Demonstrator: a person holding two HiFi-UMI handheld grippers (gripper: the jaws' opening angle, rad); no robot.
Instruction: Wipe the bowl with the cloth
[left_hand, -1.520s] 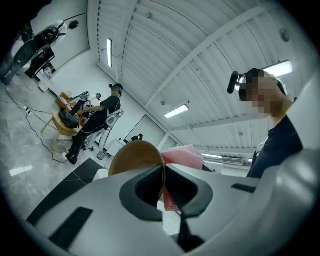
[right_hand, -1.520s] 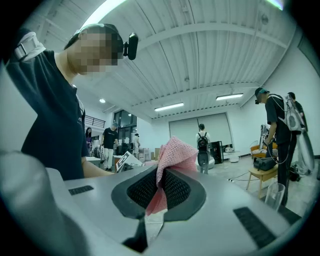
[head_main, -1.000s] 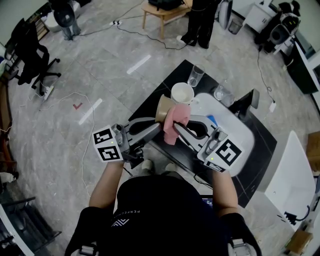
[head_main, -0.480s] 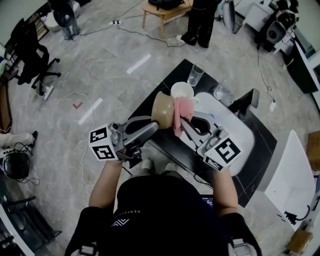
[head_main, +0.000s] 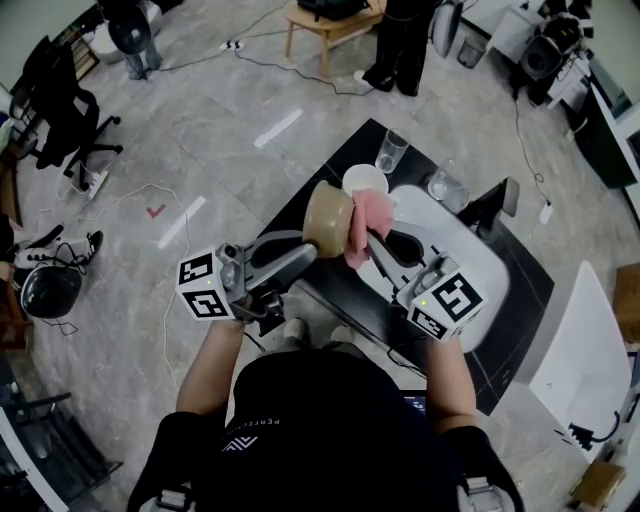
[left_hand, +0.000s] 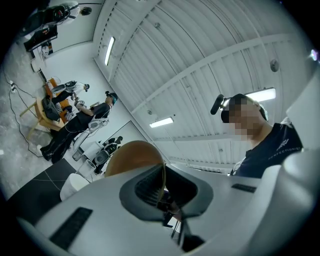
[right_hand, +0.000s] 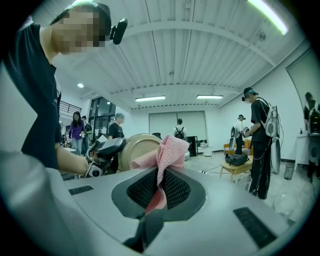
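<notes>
A tan bowl (head_main: 325, 216) is held on its side above the black table, with my left gripper (head_main: 312, 250) shut on its rim. In the left gripper view the bowl's edge (left_hand: 134, 154) sits pinched between the jaws of the left gripper (left_hand: 162, 189). My right gripper (head_main: 371, 240) is shut on a pink mesh cloth (head_main: 368, 220), which lies against the bowl's open side. In the right gripper view the cloth (right_hand: 166, 150) sticks up from the right gripper (right_hand: 159, 189) in front of the bowl (right_hand: 134, 146). Whether cloth and bowl touch is not clear there.
Behind the bowl on the black table (head_main: 330, 292) stand a white bowl (head_main: 364, 180) and two glasses (head_main: 391, 150) (head_main: 445, 186). A white tray (head_main: 470, 262) lies at the right. Several people stand in the room beyond (right_hand: 257, 145).
The right gripper has carried the cloth up and to the right, from hanging below the bowl to lying against its open side. The bowl has tilted a little.
</notes>
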